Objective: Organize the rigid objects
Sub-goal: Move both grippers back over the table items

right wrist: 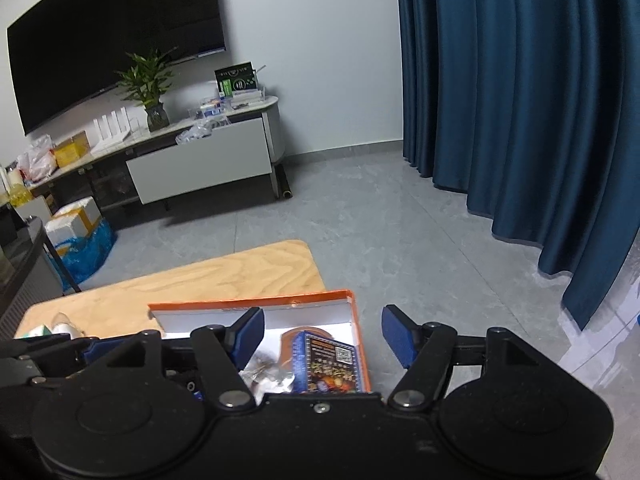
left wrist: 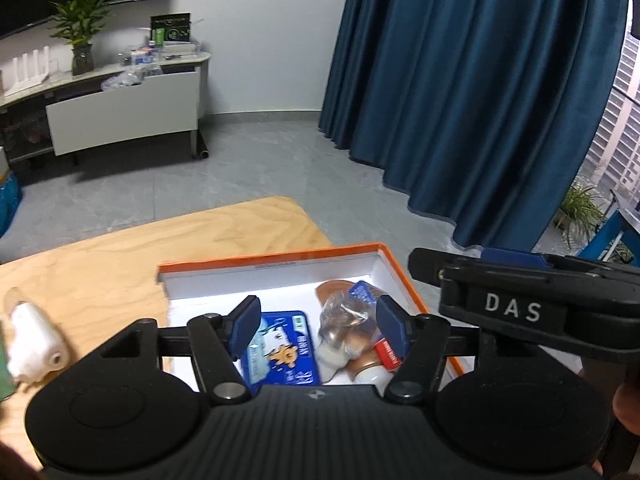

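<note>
Orange box (left wrist: 394, 270): sits on the wood table (left wrist: 120, 264), at its far right corner.
Inside box: blue tin (left wrist: 280, 350), clear bag (left wrist: 344, 318), red packet (left wrist: 387, 354), patterned card box (right wrist: 330, 368).
White roll (left wrist: 36, 344): on table, well left of box.
Left gripper (left wrist: 318, 326): above box, fingers spread, holding nothing.
Right gripper (right wrist: 322, 336): over box's right edge, fingers spread, holding nothing.

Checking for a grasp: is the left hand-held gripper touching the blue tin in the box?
Apart. Left wrist view: the left hand-held gripper hangs open above the box, and the blue tin lies flat on the floor below its left finger, nothing between the fingers.
</note>
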A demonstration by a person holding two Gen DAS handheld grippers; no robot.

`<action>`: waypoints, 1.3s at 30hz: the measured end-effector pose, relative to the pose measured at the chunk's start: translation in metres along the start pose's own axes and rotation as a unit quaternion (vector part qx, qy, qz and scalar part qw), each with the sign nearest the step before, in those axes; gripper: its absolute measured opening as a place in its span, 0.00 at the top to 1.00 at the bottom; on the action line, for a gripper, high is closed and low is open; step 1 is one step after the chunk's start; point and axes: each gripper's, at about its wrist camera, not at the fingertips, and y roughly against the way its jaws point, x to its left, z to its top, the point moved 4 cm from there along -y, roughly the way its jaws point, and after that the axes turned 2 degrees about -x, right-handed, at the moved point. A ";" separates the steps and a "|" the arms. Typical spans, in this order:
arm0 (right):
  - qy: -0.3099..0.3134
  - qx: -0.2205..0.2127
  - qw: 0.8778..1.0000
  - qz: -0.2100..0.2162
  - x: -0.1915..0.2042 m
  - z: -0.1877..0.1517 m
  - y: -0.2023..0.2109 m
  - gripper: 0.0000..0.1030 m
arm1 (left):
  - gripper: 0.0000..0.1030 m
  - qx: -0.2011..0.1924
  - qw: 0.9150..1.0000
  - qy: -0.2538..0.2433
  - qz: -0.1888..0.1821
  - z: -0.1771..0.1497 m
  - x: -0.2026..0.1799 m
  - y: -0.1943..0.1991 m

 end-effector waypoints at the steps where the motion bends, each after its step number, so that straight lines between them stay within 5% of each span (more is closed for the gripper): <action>1: 0.002 -0.002 1.000 0.002 0.003 0.000 0.003 0.23 | 0.35 -0.002 1.000 0.000 0.007 -0.001 0.002 0.004; 3: 0.007 -0.004 1.000 0.003 0.008 -0.001 0.009 0.22 | 0.29 -0.004 1.000 0.003 0.023 -0.002 0.008 0.013; 25: 0.064 0.048 0.992 0.092 0.125 -0.048 0.025 0.18 | 0.26 -0.004 0.986 0.093 0.138 -0.030 0.104 0.079; 39: 0.096 0.067 0.986 0.122 0.180 -0.064 0.020 0.18 | 0.25 -0.012 0.975 0.136 0.173 -0.047 0.145 0.100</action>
